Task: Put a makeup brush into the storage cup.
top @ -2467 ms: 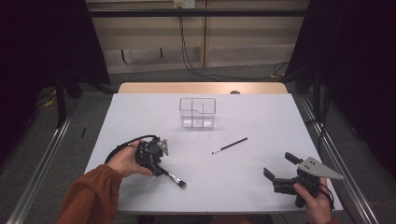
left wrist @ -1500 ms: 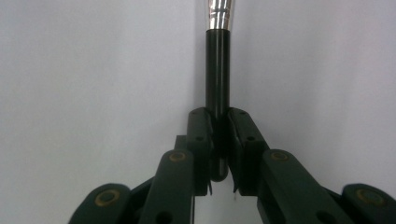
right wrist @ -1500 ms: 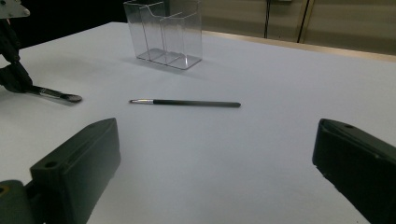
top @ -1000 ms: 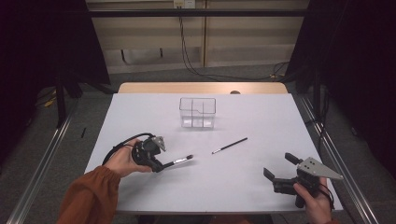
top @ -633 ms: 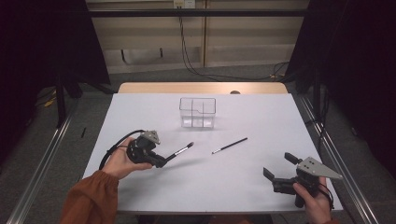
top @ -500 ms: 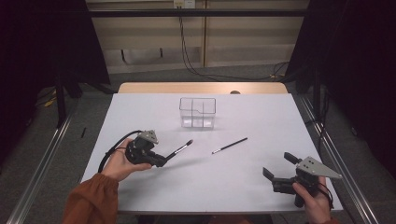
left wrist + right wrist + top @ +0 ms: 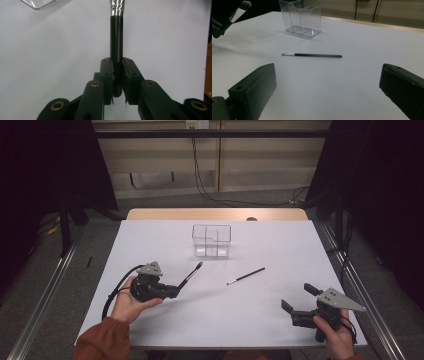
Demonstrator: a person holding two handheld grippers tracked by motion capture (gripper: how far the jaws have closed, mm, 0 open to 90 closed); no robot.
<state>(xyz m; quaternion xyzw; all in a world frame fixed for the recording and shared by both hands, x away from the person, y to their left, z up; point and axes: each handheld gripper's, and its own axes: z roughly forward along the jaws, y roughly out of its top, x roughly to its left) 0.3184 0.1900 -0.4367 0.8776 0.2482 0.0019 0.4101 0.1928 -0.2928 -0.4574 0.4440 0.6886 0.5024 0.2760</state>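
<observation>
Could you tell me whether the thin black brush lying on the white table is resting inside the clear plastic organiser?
No, the thin black brush lies flat on the white table, apart from the clear plastic organiser.

The large brush (image 7: 116, 42) has a glossy black handle, smooth like lacquered plastic or wood, and a bright polished metal ferrule; its tuft looks soft and matt. The left claw (image 7: 117, 75) is matt black plastic with brass-coloured pins, topped by a dull grey plate. The organiser (image 7: 211, 240) is clear, glossy plastic. The thin brush (image 7: 312, 55) is matt black with a small silvery ferrule. The surface (image 7: 280, 240) is smooth matt white, with a pale wooden strip along its far edge.
</observation>
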